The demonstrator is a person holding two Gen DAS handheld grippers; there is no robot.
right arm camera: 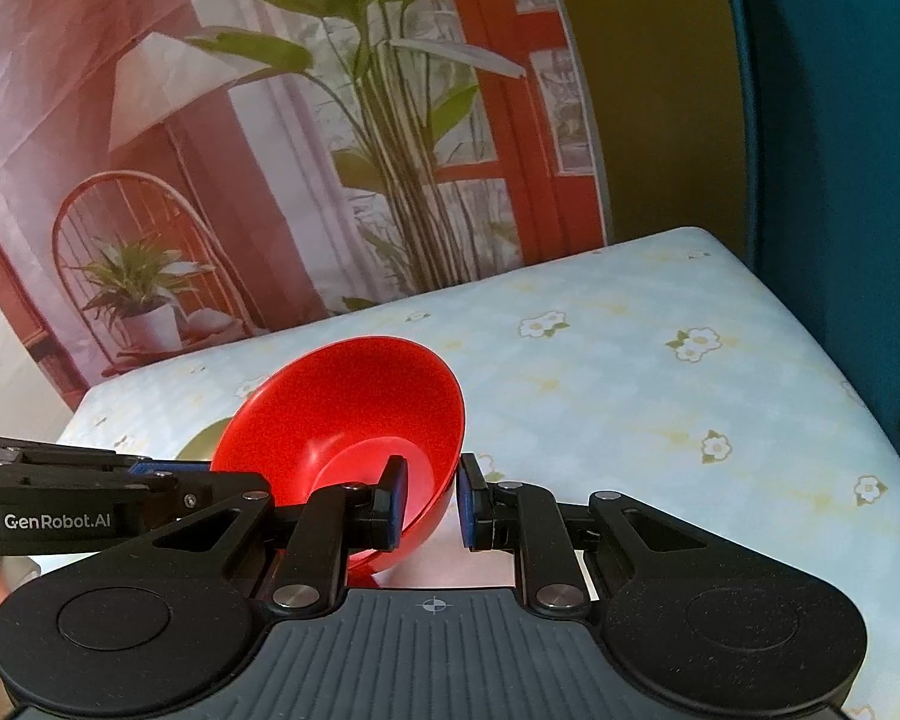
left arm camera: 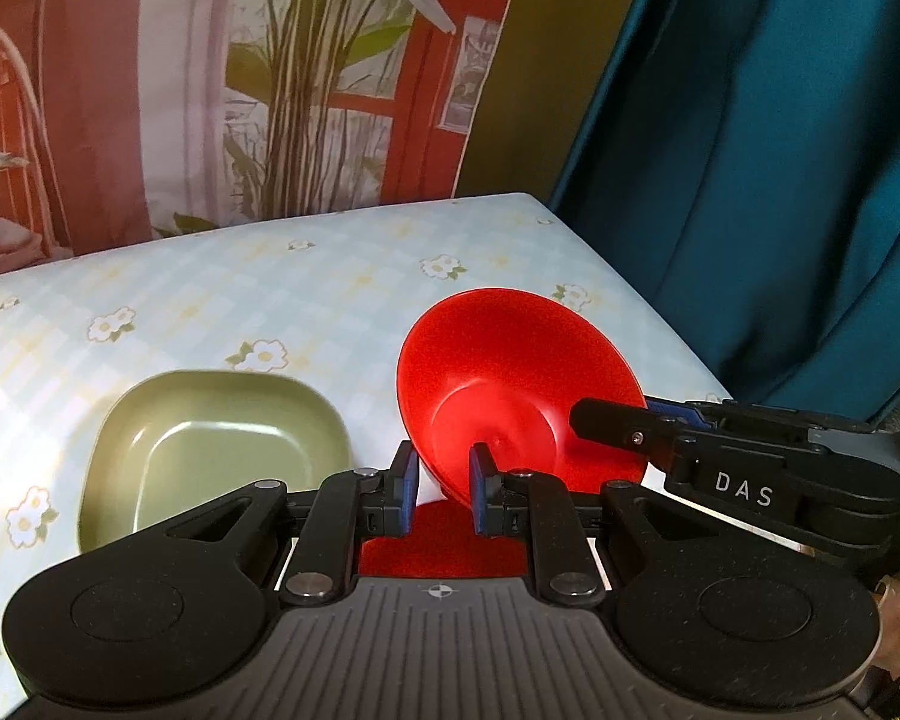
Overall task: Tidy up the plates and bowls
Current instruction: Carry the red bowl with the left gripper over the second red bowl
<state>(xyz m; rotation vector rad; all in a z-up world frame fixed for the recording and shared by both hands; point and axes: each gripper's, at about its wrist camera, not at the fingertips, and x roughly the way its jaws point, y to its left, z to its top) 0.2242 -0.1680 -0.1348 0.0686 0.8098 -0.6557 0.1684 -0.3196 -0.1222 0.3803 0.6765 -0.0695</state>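
A red bowl (left arm camera: 510, 384) is held tilted above the table, and both grippers grip its rim. My left gripper (left arm camera: 444, 480) is shut on the bowl's near left rim. My right gripper (right arm camera: 431, 498) is shut on the near right rim of the red bowl (right arm camera: 342, 414); it also shows in the left wrist view (left arm camera: 618, 420). A green square plate (left arm camera: 210, 450) lies on the table to the left of the bowl; in the right wrist view only a sliver of the green plate (right arm camera: 204, 441) shows behind the bowl.
The table (left arm camera: 270, 288) has a pale blue floral cloth. A printed backdrop with plants (left arm camera: 270, 78) stands behind it. A teal curtain (left arm camera: 780, 150) hangs past the table's right edge. A red patch (left arm camera: 444, 546) shows under the left gripper.
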